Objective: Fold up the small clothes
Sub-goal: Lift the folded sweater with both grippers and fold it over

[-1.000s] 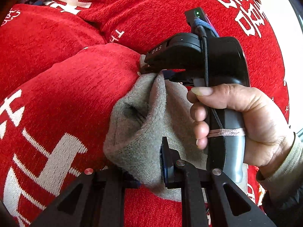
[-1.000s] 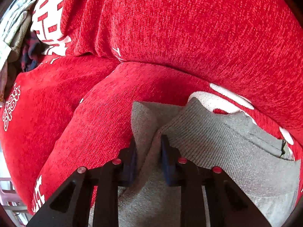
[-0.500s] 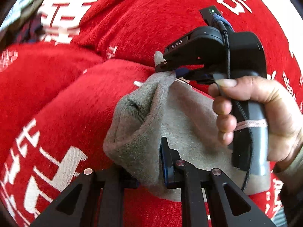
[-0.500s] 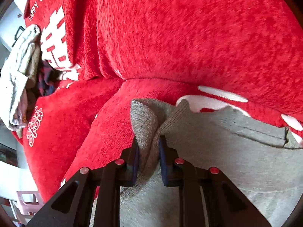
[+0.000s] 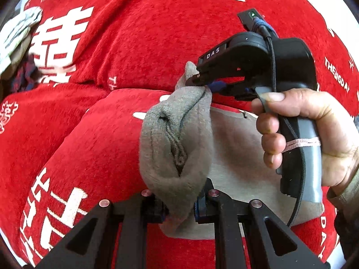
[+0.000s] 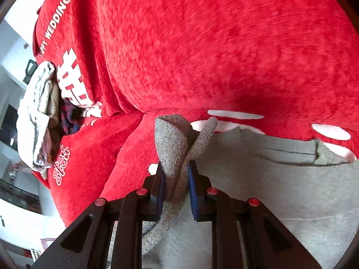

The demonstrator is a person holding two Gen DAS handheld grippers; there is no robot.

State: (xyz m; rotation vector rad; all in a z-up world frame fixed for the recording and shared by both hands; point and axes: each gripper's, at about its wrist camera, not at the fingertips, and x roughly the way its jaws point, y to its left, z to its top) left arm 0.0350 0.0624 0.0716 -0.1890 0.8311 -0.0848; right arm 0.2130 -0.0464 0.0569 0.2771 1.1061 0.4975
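A small grey knit garment (image 5: pixel 235 157) lies on a red sofa cover with white characters (image 5: pixel 89 134). My left gripper (image 5: pixel 179 204) is shut on a bunched near corner of it and holds that fold raised. My right gripper (image 6: pixel 176 190) is shut on the garment's far corner (image 6: pixel 172 143). In the left wrist view the right gripper (image 5: pixel 203 83) shows at the far edge, held by a hand, pinching the cloth. The grey cloth (image 6: pixel 269 190) spreads flat to the right.
Red sofa cushions (image 6: pixel 213 44) rise behind the garment. A pile of other clothes (image 6: pixel 38 116) lies at the sofa's left end and also shows in the left wrist view (image 5: pixel 15 35). Beyond the sofa's left edge are white furniture and floor (image 6: pixel 20 219).
Both grippers have risen and pulled back from the cushions with the garment's left edge held between them. More of the sofa and room shows now.
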